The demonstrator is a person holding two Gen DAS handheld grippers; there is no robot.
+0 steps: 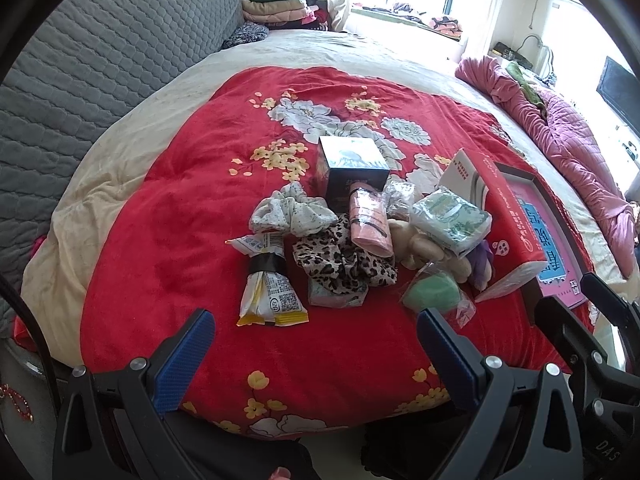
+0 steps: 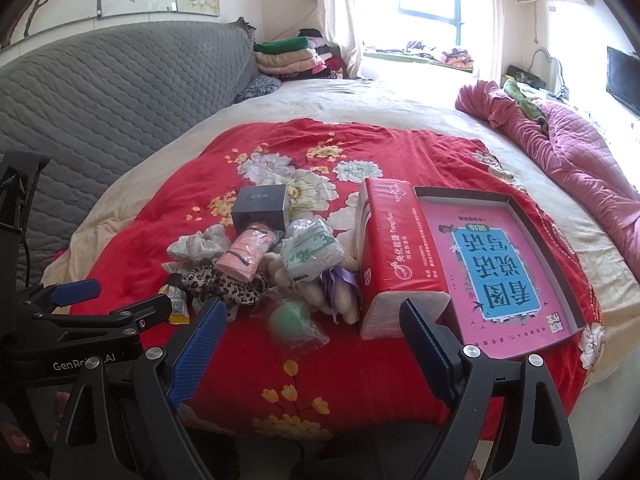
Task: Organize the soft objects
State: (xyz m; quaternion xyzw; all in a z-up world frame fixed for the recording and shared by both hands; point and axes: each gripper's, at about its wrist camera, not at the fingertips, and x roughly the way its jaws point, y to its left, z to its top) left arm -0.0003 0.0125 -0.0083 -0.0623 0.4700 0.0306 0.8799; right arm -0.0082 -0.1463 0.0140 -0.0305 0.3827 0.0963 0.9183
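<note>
A pile of soft things lies on the red floral blanket [image 1: 168, 240]: a white scrunchie [image 1: 290, 210], a leopard scrunchie [image 1: 344, 260], a pink roll [image 1: 368, 220], a beige plush toy [image 1: 428, 248], a green tissue pack [image 1: 452, 216], a bagged green sponge [image 1: 432, 292] and a yellow snack packet [image 1: 268, 280]. My left gripper [image 1: 316, 328] is open and empty, short of the pile. My right gripper [image 2: 312, 320] is open and empty, near the green sponge [image 2: 292, 320] and the red tissue pack [image 2: 400, 264]. The left gripper also shows at the left of the right wrist view [image 2: 120, 300].
A dark box [image 1: 354, 168] stands behind the pile. An open tray with a pink book [image 2: 504, 264] lies right of the red tissue pack. A grey quilted headboard [image 1: 80, 60] is at left, a pink quilt [image 2: 568, 152] at right, folded clothes [image 2: 288, 56] at the back.
</note>
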